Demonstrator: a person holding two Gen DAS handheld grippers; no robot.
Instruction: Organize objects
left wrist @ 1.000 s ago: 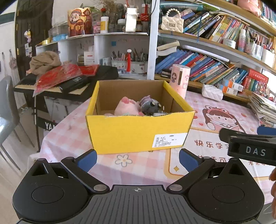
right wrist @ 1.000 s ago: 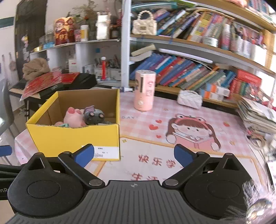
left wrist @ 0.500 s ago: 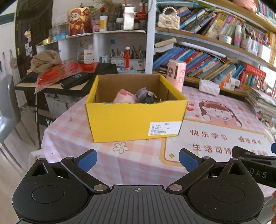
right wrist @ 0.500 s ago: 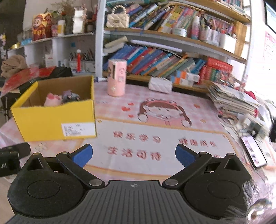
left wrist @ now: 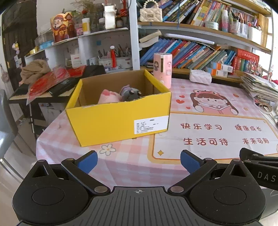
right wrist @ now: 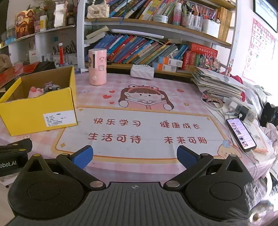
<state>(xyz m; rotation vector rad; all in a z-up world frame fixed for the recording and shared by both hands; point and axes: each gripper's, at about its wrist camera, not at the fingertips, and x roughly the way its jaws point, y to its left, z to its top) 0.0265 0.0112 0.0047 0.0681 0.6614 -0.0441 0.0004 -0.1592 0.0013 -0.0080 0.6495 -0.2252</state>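
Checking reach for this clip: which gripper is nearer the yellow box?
Left. The left gripper faces the yellow box straight ahead; the right gripper is off to the box's right, facing the table mat.

You're in somebody's home here, looks like a kid's study corner. The desk (right wrist: 111, 81) wears a pink checked cloth with a cartoon reading girl (right wrist: 145, 98) and cheerful Chinese slogans. Right behind the desk, bookshelves (right wrist: 156, 22) are crammed with colourful kids' books, pen pots and a little pearl-handled purse (right wrist: 98, 11). Left of the desk sits a keyboard piano (left wrist: 19, 91) piled with stuff.
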